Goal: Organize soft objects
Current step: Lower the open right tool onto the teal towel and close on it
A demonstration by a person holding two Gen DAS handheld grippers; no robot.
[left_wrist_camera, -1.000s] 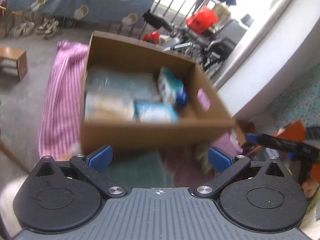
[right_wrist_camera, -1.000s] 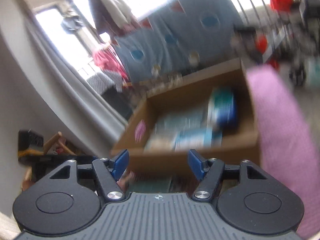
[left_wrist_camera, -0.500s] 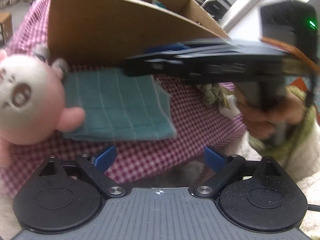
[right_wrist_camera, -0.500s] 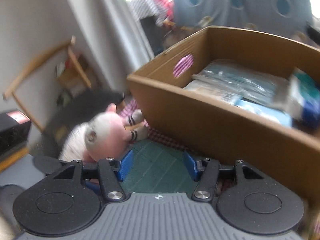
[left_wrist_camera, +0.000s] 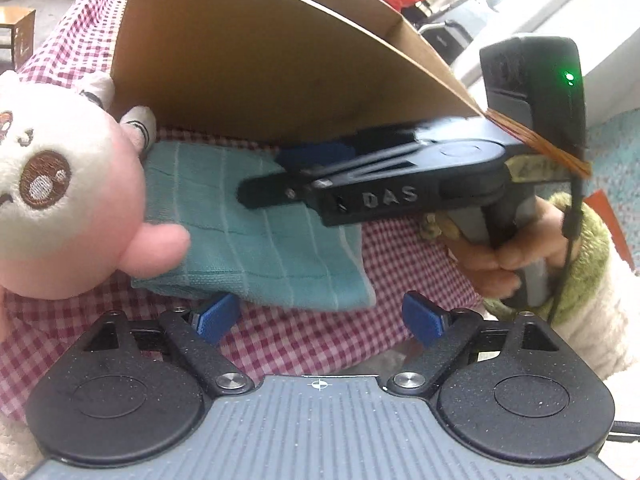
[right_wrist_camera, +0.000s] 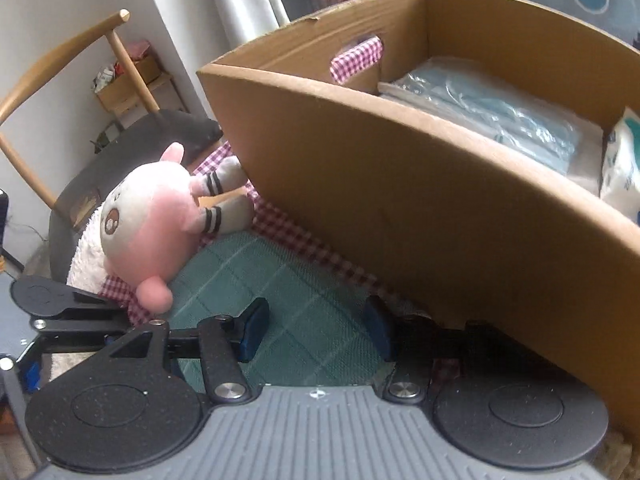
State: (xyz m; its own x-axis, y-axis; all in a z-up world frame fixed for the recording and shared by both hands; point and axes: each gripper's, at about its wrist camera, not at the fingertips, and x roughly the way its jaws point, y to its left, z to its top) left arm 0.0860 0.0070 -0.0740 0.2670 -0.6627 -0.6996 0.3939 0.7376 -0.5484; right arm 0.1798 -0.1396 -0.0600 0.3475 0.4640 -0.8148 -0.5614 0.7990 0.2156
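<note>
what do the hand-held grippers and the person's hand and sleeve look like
Both hand-held grippers, left and right, have ribbed grey bodies, black linkages and blue finger pads. The right one bears raised "DAS" lettering, a green light and a black cable. The right hand is bare, with a fuzzy green cuff.

The left tongs (left_wrist_camera: 320, 316) are held low and level, with the two blue pads (left_wrist_camera: 216, 316) set wide apart and nothing gripped between them. The right tongs (right_wrist_camera: 314, 334) are also kept spread, the dark pads (right_wrist_camera: 252, 334) standing apart with nothing clamped. In the left wrist view the right tongs (left_wrist_camera: 288, 188) are seen from the side, reaching across from the right, tilted slightly downward at the tip. The handle is grasped by the right hand (left_wrist_camera: 504, 256), whose fingers are wrapped around it; a fluffy sleeve is seen at the wrist
</note>
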